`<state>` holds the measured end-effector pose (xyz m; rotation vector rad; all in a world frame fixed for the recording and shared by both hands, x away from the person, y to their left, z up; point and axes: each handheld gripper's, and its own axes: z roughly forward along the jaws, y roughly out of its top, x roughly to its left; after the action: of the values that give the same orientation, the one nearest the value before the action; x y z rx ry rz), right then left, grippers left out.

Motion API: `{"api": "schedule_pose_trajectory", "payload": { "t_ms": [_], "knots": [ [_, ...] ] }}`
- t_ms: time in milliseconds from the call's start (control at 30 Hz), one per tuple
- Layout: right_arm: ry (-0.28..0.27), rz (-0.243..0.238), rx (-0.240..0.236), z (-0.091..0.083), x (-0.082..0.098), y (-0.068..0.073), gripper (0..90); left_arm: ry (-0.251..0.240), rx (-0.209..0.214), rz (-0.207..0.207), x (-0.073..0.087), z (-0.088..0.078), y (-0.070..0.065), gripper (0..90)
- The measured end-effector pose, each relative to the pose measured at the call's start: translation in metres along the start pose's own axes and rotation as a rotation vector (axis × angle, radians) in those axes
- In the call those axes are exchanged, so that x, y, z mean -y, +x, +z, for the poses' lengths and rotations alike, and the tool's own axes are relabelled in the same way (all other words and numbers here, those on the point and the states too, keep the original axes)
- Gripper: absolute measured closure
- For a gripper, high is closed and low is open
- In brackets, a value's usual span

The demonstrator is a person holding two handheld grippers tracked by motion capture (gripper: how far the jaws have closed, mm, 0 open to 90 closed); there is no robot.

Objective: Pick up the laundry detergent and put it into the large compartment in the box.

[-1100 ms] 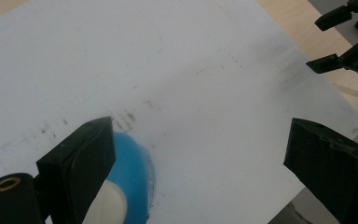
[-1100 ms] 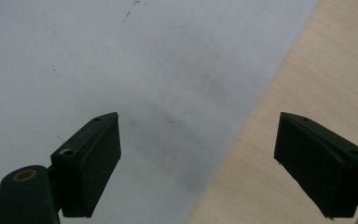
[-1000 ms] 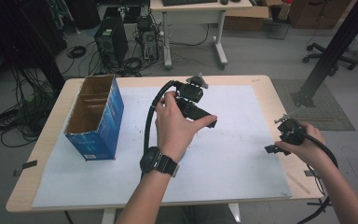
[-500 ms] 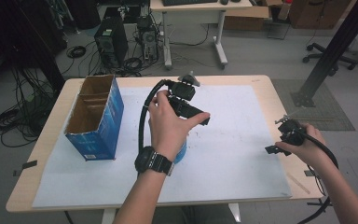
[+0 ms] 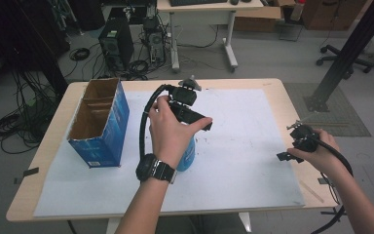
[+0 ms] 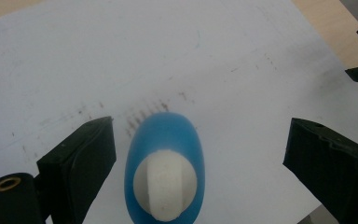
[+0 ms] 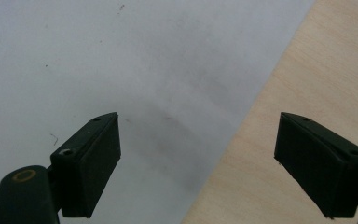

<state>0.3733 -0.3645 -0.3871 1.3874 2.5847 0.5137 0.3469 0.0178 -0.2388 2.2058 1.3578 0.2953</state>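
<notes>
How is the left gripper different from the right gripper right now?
The left gripper hangs over a blue bottle with a white cap, mid-table; the right gripper has nothing between its jaws. The left is over the white sheet; the right straddles the sheet's edge and bare wood. Both are open.

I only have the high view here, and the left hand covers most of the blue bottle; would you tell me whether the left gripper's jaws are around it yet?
Observer: In the left gripper view the left gripper is open, and the blue bottle stands upright between the jaws, nearer one jaw, apparently untouched.
Operator: Thank you. Does the bottle have a cap?
Observer: Yes, a white cap sits on top.
Operator: And the right gripper?
Observer: The right gripper is open, held over the edge of the white sheet and the bare wooden table.
</notes>
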Motion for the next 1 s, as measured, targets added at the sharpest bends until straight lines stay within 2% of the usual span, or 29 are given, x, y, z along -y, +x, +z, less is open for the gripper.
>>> {"api": "schedule_pose_trajectory", "payload": {
  "t_ms": [467, 1000],
  "knots": [
    [0.008, 0.0, 0.001, 0.003, 0.001, 0.0, 14.2, 0.009, -0.013, -0.007, 0.006, 0.002, 0.006, 9.1],
    [0.015, 0.001, 0.002, 0.006, 0.001, 0.0, 14.2, 0.026, -0.012, -0.009, 0.015, 0.015, 0.011, 9.1]
  ]
}}
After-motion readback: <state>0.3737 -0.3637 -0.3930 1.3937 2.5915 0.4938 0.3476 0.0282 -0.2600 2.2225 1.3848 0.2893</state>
